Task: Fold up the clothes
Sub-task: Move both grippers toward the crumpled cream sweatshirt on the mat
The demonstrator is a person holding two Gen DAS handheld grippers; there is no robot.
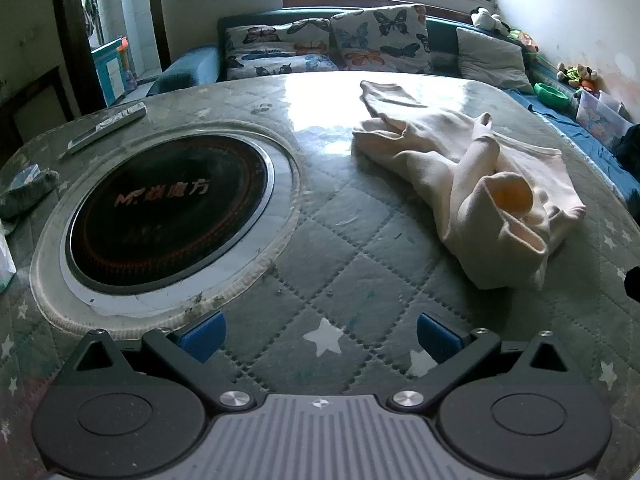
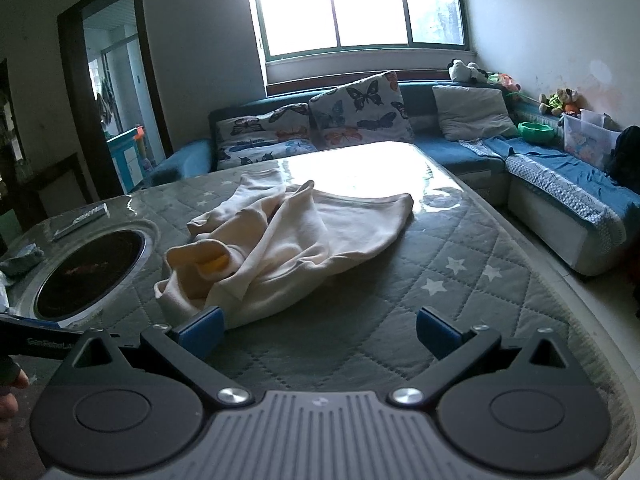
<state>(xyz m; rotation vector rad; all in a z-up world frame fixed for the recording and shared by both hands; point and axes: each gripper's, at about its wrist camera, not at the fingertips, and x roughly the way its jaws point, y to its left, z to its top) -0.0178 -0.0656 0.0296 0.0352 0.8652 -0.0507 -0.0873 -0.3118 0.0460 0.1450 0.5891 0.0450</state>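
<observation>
A cream sweatshirt (image 1: 472, 176) lies crumpled on the quilted green table cover (image 1: 340, 240), with one sleeve cuff gaping toward me. In the left wrist view it sits ahead and to the right of my left gripper (image 1: 320, 338), which is open, empty and well short of the cloth. In the right wrist view the same sweatshirt (image 2: 288, 240) spreads across the middle of the table. My right gripper (image 2: 318, 332) is open, and its left blue pad (image 2: 202, 330) is right at the garment's near edge. Nothing is between the pads.
A round black induction hob (image 1: 168, 212) is set into the table at left, with a remote control (image 1: 106, 126) and a crumpled cloth (image 1: 28, 192) beyond it. A blue corner sofa (image 2: 560, 176) with butterfly cushions (image 2: 356, 108) wraps the far and right sides. The table edge (image 2: 560, 280) curves along the right.
</observation>
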